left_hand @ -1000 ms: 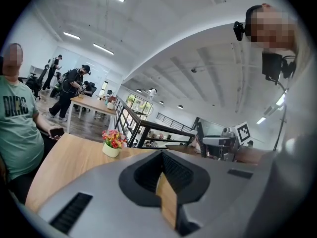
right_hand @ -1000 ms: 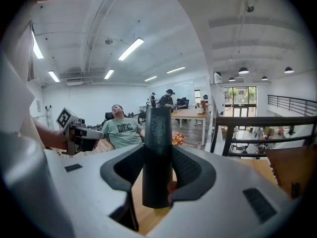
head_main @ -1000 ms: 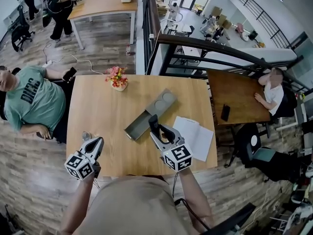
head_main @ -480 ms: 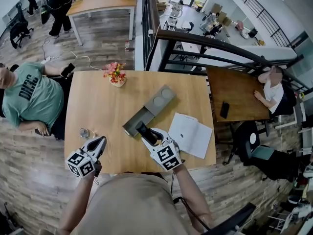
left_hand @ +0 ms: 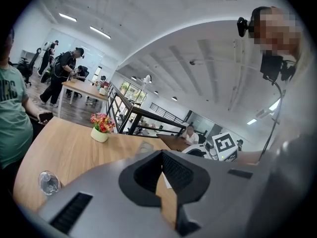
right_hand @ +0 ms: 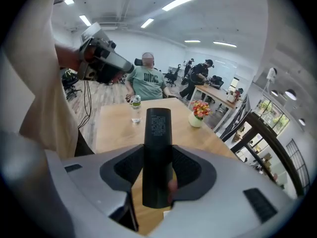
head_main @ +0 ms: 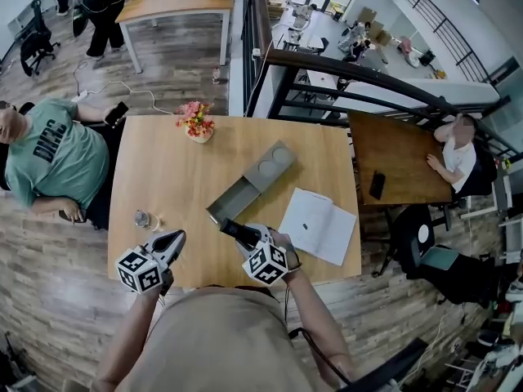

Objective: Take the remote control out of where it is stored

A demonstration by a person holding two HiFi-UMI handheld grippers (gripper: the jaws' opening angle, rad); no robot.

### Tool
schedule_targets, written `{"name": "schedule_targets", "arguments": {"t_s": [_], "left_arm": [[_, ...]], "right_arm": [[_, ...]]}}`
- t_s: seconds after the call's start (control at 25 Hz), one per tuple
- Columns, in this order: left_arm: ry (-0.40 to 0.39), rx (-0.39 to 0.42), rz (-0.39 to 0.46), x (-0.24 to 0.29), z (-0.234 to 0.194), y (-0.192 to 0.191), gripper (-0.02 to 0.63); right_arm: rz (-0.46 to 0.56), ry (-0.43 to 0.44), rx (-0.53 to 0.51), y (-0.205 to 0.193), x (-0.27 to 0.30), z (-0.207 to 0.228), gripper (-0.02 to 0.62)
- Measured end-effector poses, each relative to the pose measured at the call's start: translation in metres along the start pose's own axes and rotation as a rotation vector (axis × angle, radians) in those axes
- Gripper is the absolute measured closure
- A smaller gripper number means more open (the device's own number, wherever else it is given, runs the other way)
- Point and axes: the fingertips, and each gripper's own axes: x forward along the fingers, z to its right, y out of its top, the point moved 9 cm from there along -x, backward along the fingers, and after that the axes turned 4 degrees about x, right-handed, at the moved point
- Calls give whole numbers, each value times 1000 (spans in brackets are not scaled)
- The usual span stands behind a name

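Note:
A black remote control (right_hand: 157, 148) is clamped between the jaws of my right gripper (right_hand: 157, 171) and sticks out past them, held above the wooden table (head_main: 163, 170). In the head view the remote control (head_main: 235, 233) points left over the table's near part, with the right gripper (head_main: 245, 239) shut on it. The grey storage box (head_main: 245, 191) lies open just beyond it, its two-ring lid end (head_main: 272, 163) farther back. My left gripper (head_main: 175, 239) hovers at the near left edge, jaws together and holding nothing; the left gripper (left_hand: 161, 175) shows the same in its own view.
A white booklet (head_main: 317, 225) lies right of the box. A small water bottle (head_main: 144, 219) stands near left, a flower pot (head_main: 197, 126) at the far side. A person in a green shirt (head_main: 49, 158) sits at the left edge. A darker table (head_main: 392, 162) adjoins on the right.
My right gripper has drawn back from the box toward the near edge with the remote, swinging it to point left. The left gripper has barely shifted.

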Motion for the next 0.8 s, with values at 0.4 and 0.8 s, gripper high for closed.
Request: {"name": "schedule_targets", "arguments": {"t_s": [0.4,0.8], "left_arm": [[-5,0,-28,3,5,-7,601],[8,-7,-48,1,1,-12,601]], "right_arm": [[-150,114,-81,-34,39,-27,414],[-250,188,-108,-73,80,-55,414]]}}
